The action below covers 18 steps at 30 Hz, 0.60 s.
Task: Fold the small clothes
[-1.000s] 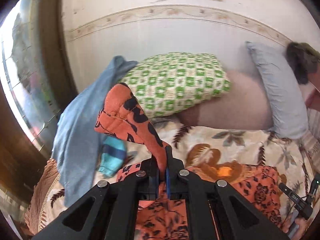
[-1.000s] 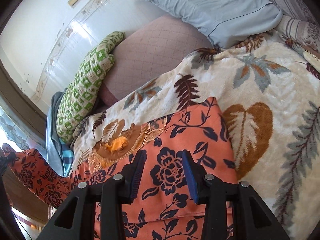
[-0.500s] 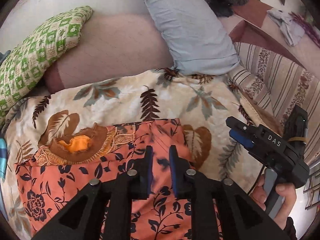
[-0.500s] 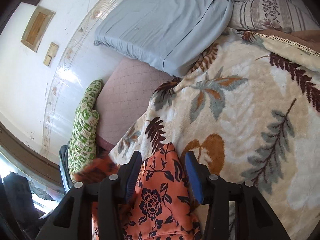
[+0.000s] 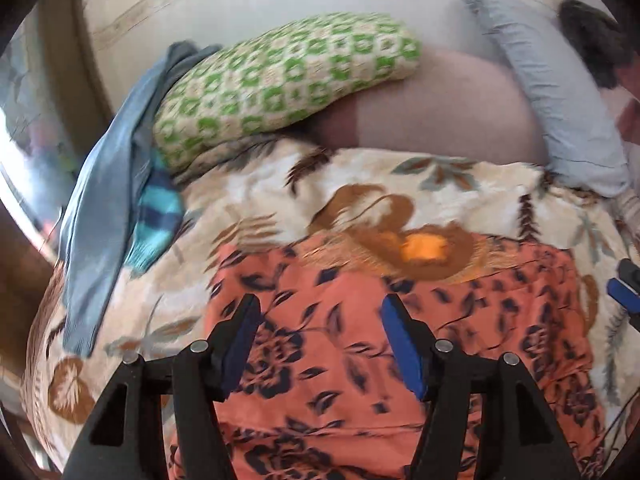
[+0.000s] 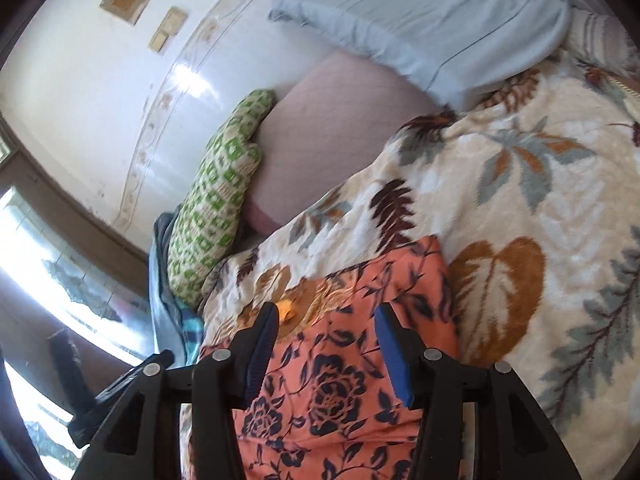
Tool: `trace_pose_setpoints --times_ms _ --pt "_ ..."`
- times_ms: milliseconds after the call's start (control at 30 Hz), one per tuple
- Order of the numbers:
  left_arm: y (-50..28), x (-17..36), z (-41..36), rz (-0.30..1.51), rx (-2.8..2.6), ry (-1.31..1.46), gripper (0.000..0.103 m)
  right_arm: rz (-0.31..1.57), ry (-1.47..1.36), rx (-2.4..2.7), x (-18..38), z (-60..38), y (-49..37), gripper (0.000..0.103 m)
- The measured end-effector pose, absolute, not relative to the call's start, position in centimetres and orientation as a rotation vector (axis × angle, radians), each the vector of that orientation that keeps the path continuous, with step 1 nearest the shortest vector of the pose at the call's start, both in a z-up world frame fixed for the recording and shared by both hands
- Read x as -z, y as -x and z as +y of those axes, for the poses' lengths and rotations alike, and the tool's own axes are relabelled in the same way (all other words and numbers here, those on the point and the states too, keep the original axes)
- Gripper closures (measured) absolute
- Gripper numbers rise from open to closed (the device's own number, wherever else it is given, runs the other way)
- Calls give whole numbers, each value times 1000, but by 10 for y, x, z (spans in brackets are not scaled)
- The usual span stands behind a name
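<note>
An orange garment with dark blue flowers (image 5: 344,320) lies flat on the leaf-patterned blanket (image 5: 280,200), with a brown and gold neckline (image 5: 424,248) at its far edge. My left gripper (image 5: 320,320) is open and empty just above the garment's middle. My right gripper (image 6: 326,332) is open and empty over the garment's (image 6: 340,392) near part, by the neckline. The right gripper's blue pad (image 5: 622,292) shows at the right edge of the left wrist view.
A green checked pillow (image 5: 280,84), a pink bolster (image 5: 432,120) and a light blue pillow (image 5: 552,92) lie against the wall. A blue-grey garment (image 5: 108,200) and a striped teal one (image 5: 156,220) lie at the blanket's left. A window is at the left.
One second ago my left gripper held a fold of the orange garment up. It has let go and opened wide, and the garment now lies flat. My right gripper has stayed open.
</note>
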<state>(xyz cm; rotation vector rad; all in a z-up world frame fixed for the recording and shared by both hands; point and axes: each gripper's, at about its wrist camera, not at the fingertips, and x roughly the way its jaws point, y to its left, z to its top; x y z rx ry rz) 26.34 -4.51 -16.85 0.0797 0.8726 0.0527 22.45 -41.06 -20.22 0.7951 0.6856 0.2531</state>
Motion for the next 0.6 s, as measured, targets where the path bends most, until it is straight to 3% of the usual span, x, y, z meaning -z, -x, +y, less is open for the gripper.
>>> trace_pose_setpoints --times_ms 233,400,433,500,600 --pt "-260 228 10 966 -163 37 39 817 -733 -398 222 -343 -245 49" --pt "-254 256 50 962 -220 120 37 969 -762 -105 268 -378 -253 50" --pt "-252 257 55 963 -210 152 37 967 -816 -93 278 -391 -251 60" --pt "-254 252 57 971 -222 161 37 955 -925 -118 284 -408 -248 61" --pt "-254 245 53 928 -275 110 39 850 -786 -52 254 -403 -241 60"
